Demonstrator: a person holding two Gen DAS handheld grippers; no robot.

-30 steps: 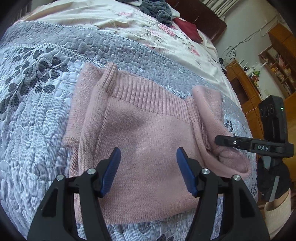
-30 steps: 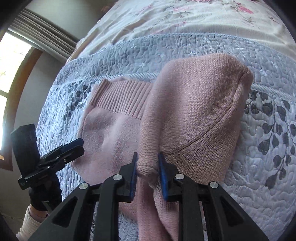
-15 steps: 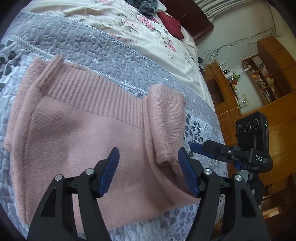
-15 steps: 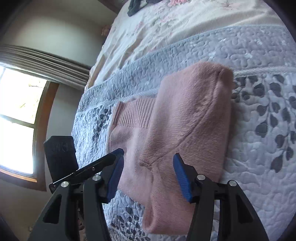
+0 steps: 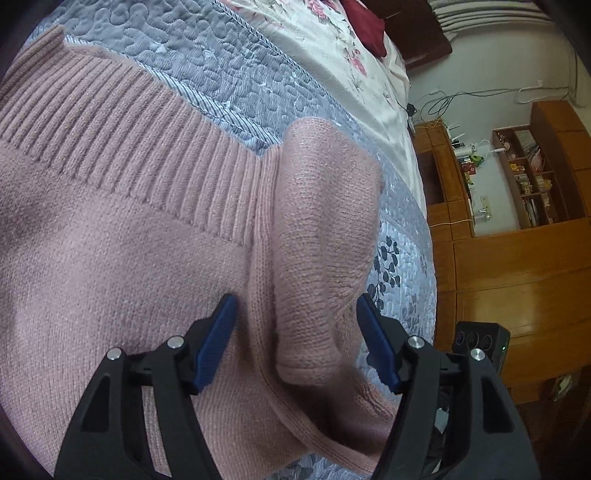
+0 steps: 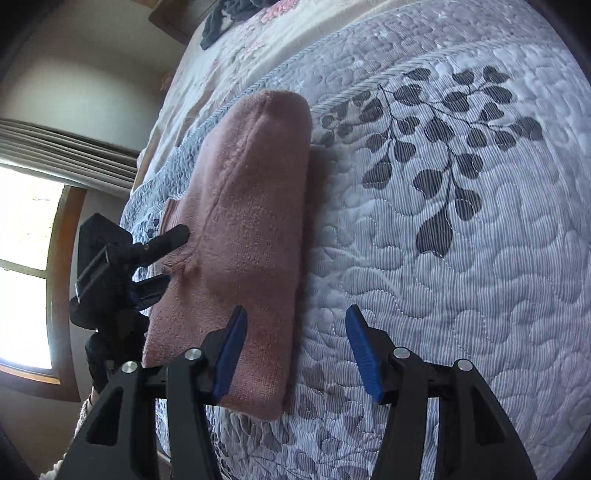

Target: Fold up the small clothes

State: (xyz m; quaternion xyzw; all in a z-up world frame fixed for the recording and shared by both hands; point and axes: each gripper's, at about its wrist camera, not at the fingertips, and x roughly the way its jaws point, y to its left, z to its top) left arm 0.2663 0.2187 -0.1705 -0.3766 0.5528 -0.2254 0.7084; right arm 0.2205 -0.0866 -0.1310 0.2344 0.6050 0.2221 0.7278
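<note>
We see a bed (image 6: 480, 258) covered by a grey-blue quilted spread printed with dark leaves. A pink knitted sweater (image 5: 129, 258) lies flat on it, one side folded over. Farther back, a cream floral sheet (image 5: 332, 48) carries dark garments (image 6: 221, 14).

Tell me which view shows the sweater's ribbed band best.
The left wrist view. The pink sweater's ribbed band runs large and sharp across the upper frame, each rib distinct. The right wrist view shows mostly the folded-over sleeve; only a sliver of the band peeks out behind it.
</note>
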